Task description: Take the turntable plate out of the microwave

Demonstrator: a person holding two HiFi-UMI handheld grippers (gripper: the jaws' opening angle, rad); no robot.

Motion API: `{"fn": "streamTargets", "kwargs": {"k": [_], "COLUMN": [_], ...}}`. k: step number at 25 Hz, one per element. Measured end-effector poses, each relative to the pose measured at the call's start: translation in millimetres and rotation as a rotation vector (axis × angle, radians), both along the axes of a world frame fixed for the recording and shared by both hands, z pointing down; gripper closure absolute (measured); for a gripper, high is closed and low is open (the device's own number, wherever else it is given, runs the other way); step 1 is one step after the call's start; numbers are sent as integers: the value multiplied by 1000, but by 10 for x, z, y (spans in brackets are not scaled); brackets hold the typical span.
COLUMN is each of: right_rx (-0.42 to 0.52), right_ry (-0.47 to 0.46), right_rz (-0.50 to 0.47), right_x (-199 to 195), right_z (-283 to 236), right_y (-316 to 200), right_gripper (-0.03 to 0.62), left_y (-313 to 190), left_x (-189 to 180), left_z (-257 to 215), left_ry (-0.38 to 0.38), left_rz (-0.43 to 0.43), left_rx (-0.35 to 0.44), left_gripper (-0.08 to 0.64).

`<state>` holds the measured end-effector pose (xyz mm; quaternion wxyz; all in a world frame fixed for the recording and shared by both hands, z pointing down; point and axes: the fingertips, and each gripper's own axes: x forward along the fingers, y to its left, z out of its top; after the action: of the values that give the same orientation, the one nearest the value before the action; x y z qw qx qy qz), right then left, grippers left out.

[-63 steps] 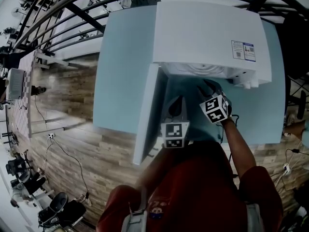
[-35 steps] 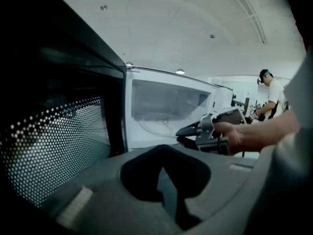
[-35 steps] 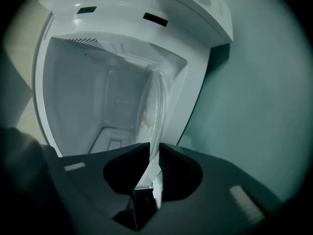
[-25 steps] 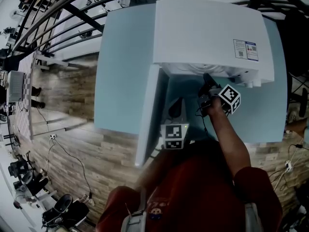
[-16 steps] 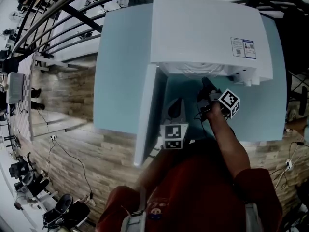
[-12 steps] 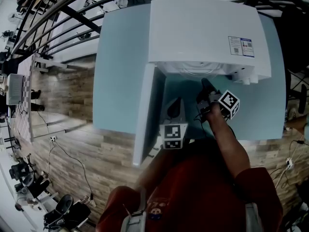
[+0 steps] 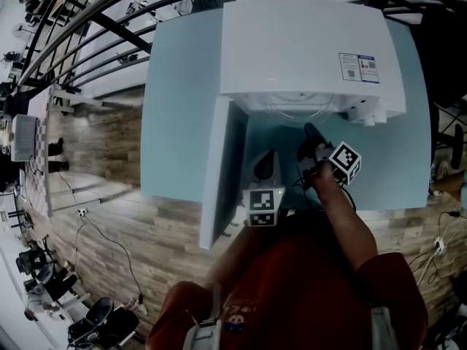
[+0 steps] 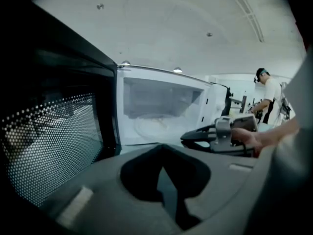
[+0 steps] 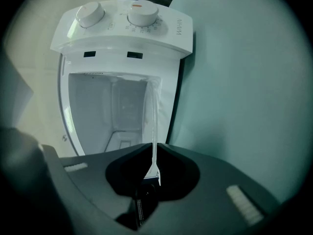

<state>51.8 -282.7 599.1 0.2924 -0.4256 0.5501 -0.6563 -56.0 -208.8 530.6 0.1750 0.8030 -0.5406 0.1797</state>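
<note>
The white microwave (image 7: pixel 306 42) stands on a pale blue table (image 7: pixel 182 108) with its door (image 7: pixel 215 166) swung open to the left. The clear glass turntable plate (image 7: pixel 299 106) lies at the mouth of the cavity, its rim showing under the front edge. My right gripper (image 7: pixel 310 133) holds that rim. In the right gripper view the plate (image 9: pixel 154 131) shows edge-on, running from the jaws (image 9: pixel 154 153) into the cavity; the jaws are opening slightly with the rim still between them. My left gripper (image 7: pixel 266 159) hovers shut and empty beside the door, in front of the plate (image 8: pixel 156 124).
The perforated door window (image 8: pixel 54 141) fills the left of the left gripper view. Two white knobs (image 9: pixel 90 13) sit on the microwave's control panel. A person (image 8: pixel 266 99) stands in the far background. Bare table lies right of the microwave (image 7: pixel 408 166).
My right gripper reached up to the microwave mouth, took the plate's rim, then drew back a little toward me. More of the plate shows at the opening. The left gripper stayed put.
</note>
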Motion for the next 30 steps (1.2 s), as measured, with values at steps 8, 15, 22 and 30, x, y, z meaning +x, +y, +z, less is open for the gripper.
{"fn": "streamTargets", "kwargs": {"k": [8,15,22,30], "right_rx": [60,71,89,103], "right_ry": [0,-31,-62,-95], "right_rz": [8,37,66,73], "right_x": [15,-13,-33,-101], "right_z": [-36,1,25,39], "right_y": [-78,-223,-375,-499], "right_gripper": [492,472,472,474], "left_y": [-19,-50,-96,-158], "left_x": [5,-65,-110,-139], "left_z": [-8,3,39,69], "left_ry": [-4,-8,-17,-13], "left_rz": [1,-8,-13,-7], "left_rx": [-1,-4,-10,-22], "left_gripper": [560,560,560,560]}}
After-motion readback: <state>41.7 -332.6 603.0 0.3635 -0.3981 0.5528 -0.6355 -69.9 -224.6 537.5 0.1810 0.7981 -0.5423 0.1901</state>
